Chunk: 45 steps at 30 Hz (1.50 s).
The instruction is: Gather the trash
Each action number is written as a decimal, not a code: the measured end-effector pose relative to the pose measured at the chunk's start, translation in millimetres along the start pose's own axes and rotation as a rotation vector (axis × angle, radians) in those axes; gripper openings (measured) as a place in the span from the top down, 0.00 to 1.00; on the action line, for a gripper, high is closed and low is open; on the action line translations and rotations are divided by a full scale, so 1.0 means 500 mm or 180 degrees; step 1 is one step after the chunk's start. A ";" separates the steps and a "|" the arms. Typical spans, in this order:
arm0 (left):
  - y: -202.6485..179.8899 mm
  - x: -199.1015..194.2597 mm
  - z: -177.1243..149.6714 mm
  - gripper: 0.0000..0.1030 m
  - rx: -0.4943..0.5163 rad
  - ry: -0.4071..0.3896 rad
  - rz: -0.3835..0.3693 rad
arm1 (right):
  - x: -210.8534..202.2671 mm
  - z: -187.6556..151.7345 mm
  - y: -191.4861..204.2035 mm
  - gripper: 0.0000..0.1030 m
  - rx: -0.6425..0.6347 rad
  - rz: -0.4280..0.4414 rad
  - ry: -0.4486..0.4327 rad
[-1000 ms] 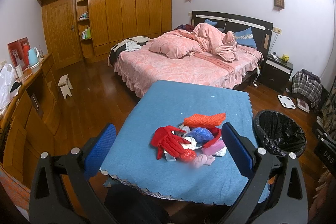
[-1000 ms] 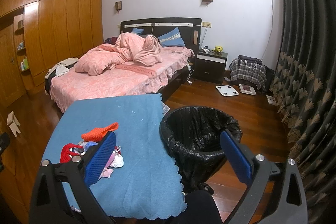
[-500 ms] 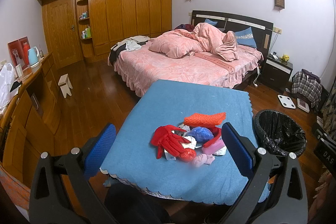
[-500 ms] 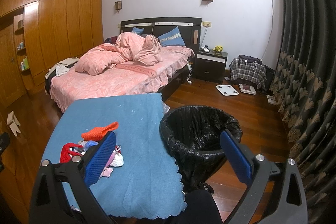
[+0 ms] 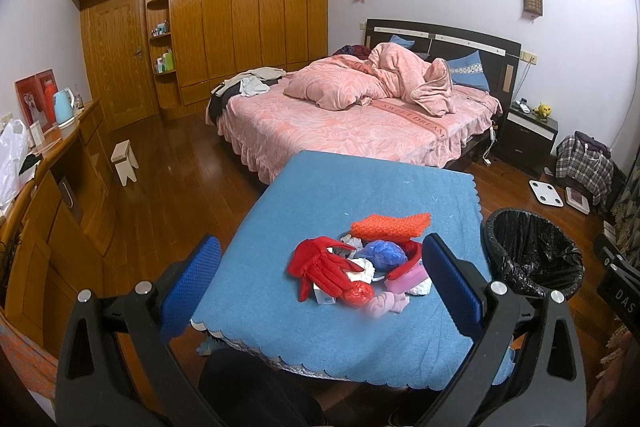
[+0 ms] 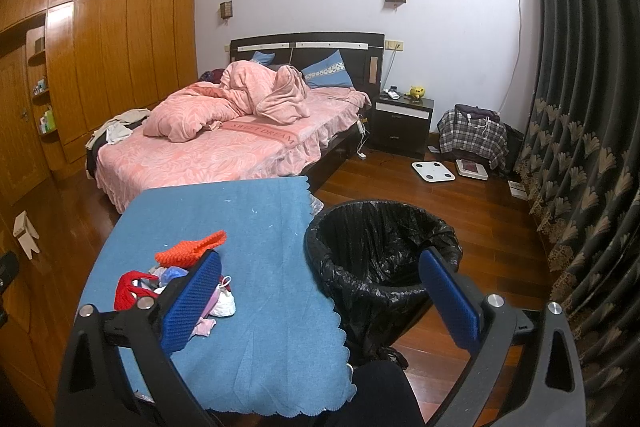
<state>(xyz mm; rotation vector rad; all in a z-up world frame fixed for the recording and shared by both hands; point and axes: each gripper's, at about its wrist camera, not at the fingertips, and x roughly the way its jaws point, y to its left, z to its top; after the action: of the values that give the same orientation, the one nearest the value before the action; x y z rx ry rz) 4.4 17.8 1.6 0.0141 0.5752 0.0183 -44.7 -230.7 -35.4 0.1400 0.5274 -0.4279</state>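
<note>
Blue-clothed desk (image 5: 320,195) is carrying the trash pile (image 5: 360,267) toward its near edge; lined bin (image 6: 380,247) is standing off its right edge. Left tool (image 5: 320,279) and right tool (image 6: 320,299) are both hovering wide open, empty. Judgement: pinch one loose piece at a time, starting nearest the bin

Table w/ blue cloth (image 5: 320,195), centre frame in left wrist view, lower left in right wrist view. Trash pile on its near half: red glove (image 5: 320,267), orange knit piece (image 5: 390,225), blue bag wad (image 5: 382,255), white crumpled paper (image 5: 362,269), red ball-like wad (image 5: 358,294), pink bits (image 5: 390,303). Items touching/overlapping. Far half of cloth bare.
</note>
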 end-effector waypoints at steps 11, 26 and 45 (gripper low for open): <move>0.002 0.001 0.001 0.05 -0.0006 0.0004 0.0000 | 0.007 -0.010 0.004 0.06 -0.0001 0.0000 -0.0006; 0.004 0.030 -0.021 0.05 -0.0007 0.0011 -0.0005 | 0.007 -0.007 0.004 0.06 -0.0001 0.0004 0.0009; 0.045 0.181 -0.149 0.05 0.0066 0.0852 -0.0013 | 0.085 -0.061 0.076 0.06 -0.0329 0.0333 0.0435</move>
<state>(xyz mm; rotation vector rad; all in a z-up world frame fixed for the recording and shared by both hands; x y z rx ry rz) 39.3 42.9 -109.5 0.0310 0.8431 0.0103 -9.2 -204.3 -82.8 0.0973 0.6724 -0.2894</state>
